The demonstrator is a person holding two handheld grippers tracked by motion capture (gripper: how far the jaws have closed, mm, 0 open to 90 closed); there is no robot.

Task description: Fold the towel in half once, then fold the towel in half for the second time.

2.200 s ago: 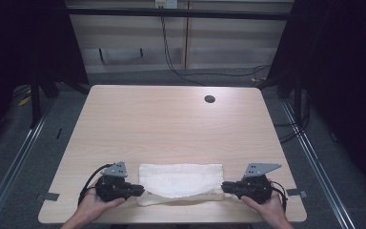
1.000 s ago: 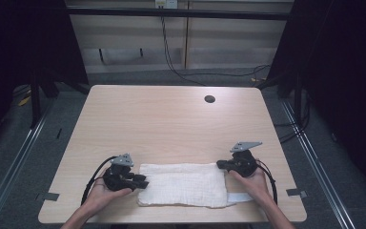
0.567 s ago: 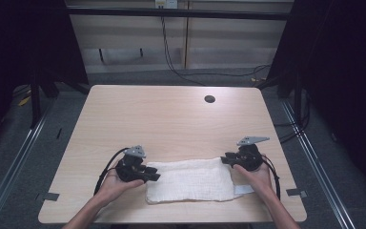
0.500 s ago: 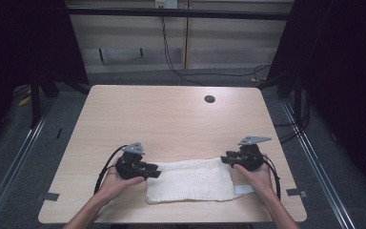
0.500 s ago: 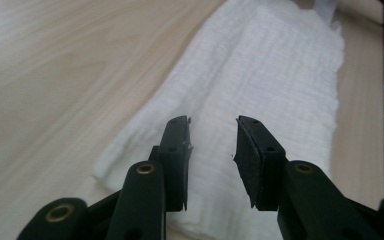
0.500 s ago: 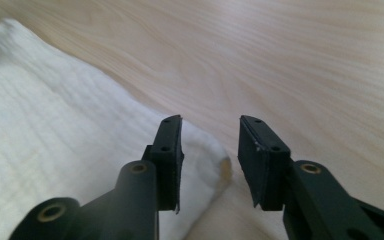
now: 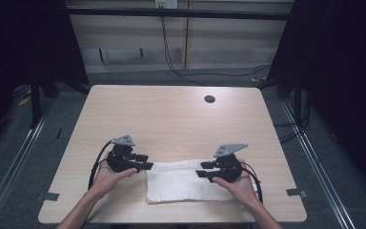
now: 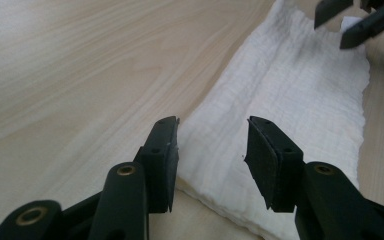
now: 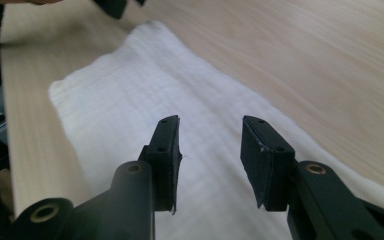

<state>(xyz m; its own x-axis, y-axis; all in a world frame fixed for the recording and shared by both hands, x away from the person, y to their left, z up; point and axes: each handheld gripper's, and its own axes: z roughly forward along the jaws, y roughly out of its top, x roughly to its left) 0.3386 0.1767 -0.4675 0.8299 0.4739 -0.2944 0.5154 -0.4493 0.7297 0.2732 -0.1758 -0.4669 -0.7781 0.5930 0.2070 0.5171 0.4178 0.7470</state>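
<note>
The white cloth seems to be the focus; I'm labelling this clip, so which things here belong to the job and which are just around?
In the job:
- white cloth, folded, flat on the table
- left gripper, jaws open
- right gripper, jaws open

Just around:
- dark round hole in the tabletop
- cables on the floor behind

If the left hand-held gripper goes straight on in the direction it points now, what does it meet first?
Probably the white cloth: it lies just ahead of the left hand-held gripper, whose open jaws hold nothing. Farther along that line is the right hand-held gripper. Height above the cloth is unclear.
</note>
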